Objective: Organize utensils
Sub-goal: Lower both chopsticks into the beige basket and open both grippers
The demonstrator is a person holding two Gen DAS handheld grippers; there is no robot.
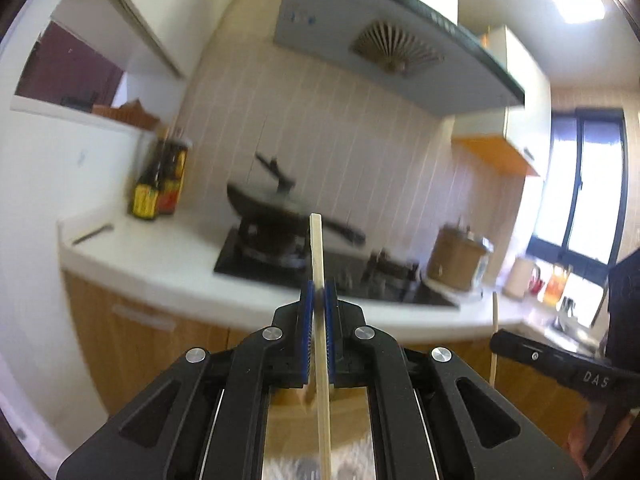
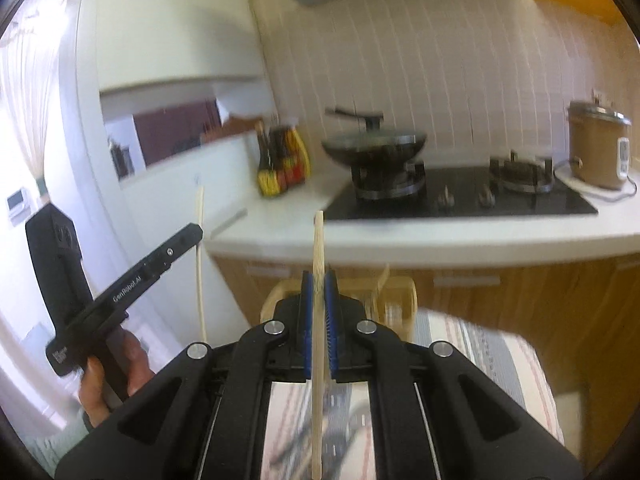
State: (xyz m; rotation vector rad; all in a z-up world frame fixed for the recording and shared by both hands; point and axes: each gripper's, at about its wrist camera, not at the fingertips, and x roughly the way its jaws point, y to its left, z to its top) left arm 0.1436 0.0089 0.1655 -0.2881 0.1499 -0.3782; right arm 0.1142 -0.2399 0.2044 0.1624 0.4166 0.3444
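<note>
My left gripper [image 1: 319, 292] is shut on a pale wooden chopstick [image 1: 317, 248] that stands upright between its blue pads. My right gripper [image 2: 319, 280] is shut on a second wooden chopstick [image 2: 318, 240], also upright. Each gripper shows in the other's view: the right one at the far right of the left wrist view [image 1: 496, 342] with its chopstick [image 1: 494, 312], the left one at the left of the right wrist view [image 2: 198, 234] with its chopstick [image 2: 200, 216]. Both are held in the air in front of the kitchen counter.
A white counter [image 2: 280, 216] carries sauce bottles [image 2: 282, 160], a black hob [image 2: 460, 200] with a lidded wok [image 2: 374, 142], and a brown cooker [image 2: 598, 148]. A striped cloth [image 2: 480, 352] and a pale wooden holder [image 2: 396, 296] lie below my right gripper. A range hood [image 1: 380, 40] hangs above.
</note>
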